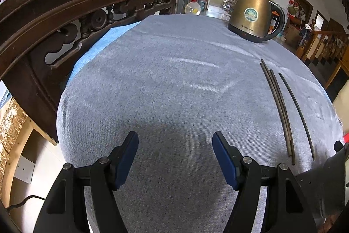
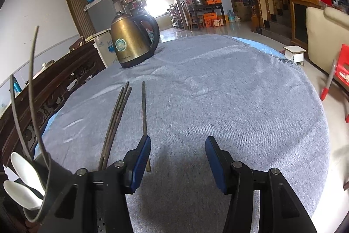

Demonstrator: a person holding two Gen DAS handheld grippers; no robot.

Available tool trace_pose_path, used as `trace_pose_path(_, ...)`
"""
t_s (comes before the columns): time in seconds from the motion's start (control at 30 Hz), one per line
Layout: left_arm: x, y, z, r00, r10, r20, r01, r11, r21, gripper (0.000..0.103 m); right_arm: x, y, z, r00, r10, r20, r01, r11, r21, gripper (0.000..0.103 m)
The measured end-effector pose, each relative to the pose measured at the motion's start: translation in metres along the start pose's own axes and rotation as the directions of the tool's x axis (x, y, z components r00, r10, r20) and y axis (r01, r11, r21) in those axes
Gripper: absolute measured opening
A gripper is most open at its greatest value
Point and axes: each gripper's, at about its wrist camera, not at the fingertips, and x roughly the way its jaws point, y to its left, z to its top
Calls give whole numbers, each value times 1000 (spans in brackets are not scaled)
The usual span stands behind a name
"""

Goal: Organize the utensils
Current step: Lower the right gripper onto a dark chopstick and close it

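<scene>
Several dark chopsticks lie on the grey cloth. In the left wrist view a close bunch and a single chopstick lie at the right. In the right wrist view the bunch lies left of centre and the single chopstick runs under my left finger. A black utensil holder at the lower left holds white spoons and thin sticks. My left gripper is open and empty above the cloth. My right gripper is open and empty, just right of the chopsticks.
A brass electric kettle stands at the far side of the table, also in the right wrist view. A carved dark wooden chair back borders the table's left edge. A red chair stands off the right edge.
</scene>
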Motion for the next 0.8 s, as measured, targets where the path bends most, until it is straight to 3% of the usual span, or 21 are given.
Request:
trace_pose_path(0.37, 6, 5, 16, 1000, 10, -3, -10, 1000, 14, 71, 15, 4, 21, 999, 3, -44, -4, 1000, -23, 56)
trace_pose_path(0.8, 18, -6, 78, 1000, -8, 15, 6, 995, 102, 71, 69, 28, 80, 986, 38, -164, -56, 992, -111, 56)
